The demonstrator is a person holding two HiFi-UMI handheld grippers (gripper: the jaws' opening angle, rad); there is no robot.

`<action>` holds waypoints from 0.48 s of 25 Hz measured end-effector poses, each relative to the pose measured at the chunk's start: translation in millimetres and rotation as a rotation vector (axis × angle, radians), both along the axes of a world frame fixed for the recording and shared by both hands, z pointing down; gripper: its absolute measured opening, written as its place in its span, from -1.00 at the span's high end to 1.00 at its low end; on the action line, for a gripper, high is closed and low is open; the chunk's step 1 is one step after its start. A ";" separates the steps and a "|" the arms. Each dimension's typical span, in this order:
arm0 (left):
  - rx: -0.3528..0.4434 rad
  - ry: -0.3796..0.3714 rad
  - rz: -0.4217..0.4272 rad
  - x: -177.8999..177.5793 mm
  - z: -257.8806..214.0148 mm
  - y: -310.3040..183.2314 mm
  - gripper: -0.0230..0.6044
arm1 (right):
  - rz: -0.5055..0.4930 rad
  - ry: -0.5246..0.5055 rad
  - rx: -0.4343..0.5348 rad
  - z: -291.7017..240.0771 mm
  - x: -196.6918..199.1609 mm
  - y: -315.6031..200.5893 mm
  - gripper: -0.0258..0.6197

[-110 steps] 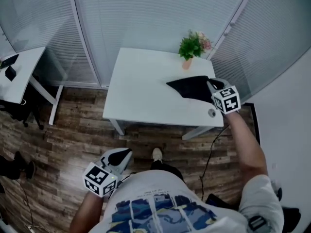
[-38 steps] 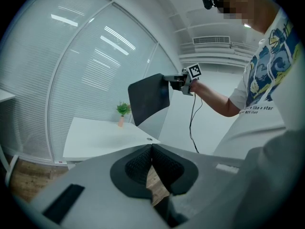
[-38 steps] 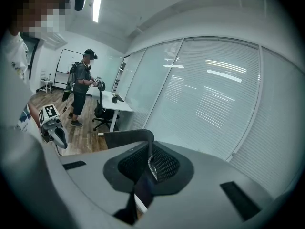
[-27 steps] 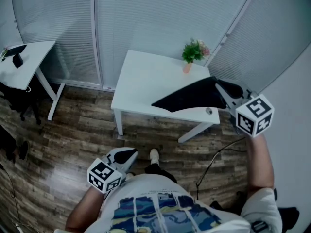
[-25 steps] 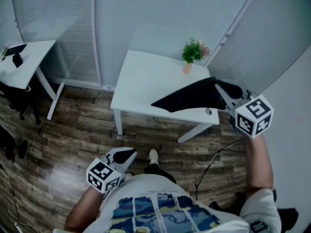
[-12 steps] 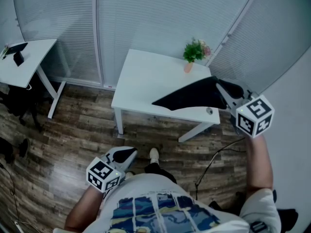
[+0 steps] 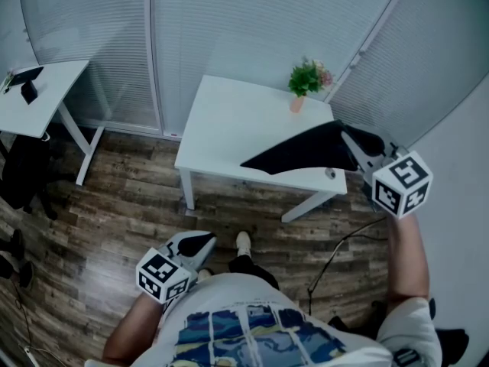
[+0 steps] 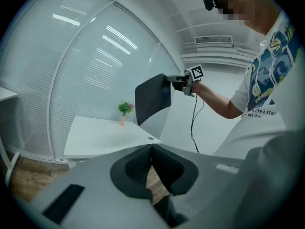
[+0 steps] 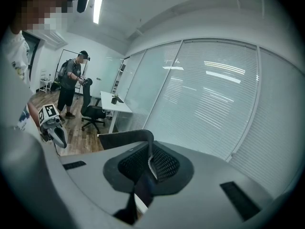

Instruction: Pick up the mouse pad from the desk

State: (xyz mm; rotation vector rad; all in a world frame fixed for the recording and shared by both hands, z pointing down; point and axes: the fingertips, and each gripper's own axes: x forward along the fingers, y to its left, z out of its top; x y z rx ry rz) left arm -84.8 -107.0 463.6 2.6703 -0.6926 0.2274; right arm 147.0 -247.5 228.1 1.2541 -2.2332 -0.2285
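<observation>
Office room with a wood-plank floor (image 7: pixel 114 197) and ribbed frosted-glass walls (image 7: pixel 229 21) on the far side. Items as I log them from my station:

1. White rectangular desk (image 7: pixel 229 128), set against the glass. It has a small round cable hole (image 7: pixel 330 173) near its front right corner.
2. Small green potted plant in an orange pot (image 7: pixel 306 82), upright at the desk's far right corner.
3. Thin black flexible mouse pad (image 7: pixel 294 151), off the desk and raised in the air over the desk's right edge. It is gripped at one end, and the rest juts out to the left. The left gripper view shows it clear of the desktop.
4. Right gripper (image 7: pixel 350 141), grey with a marker cube. I have its jaws almost closed, clamped on the pad's edge. Its own view shows the rim pressed between the ribbed pads.
5. Left gripper (image 7: pixel 197 243), held low over the floor in front of the desk. Its jaws are closed tip to tip, with nothing between them.
6. Second white desk (image 7: pixel 34 98) at the left, carrying small dark objects I cannot identify.
7. Standing person (image 9: pixel 71 87) beside a black office chair (image 9: pixel 90 111), far off in the right gripper view.
</observation>
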 end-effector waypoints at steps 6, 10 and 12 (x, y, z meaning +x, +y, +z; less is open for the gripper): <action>-0.009 -0.001 0.003 2.1 2.4 -2.3 0.92 | 0.001 -0.012 0.001 1.5 2.4 -1.6 0.84; -0.007 -0.004 0.010 5.6 1.5 -5.1 0.92 | 0.004 -0.015 -0.003 3.5 5.7 -2.6 0.84; -0.008 -0.003 0.013 7.4 0.5 -6.2 0.92 | 0.004 -0.016 -0.004 3.0 6.6 -3.4 0.85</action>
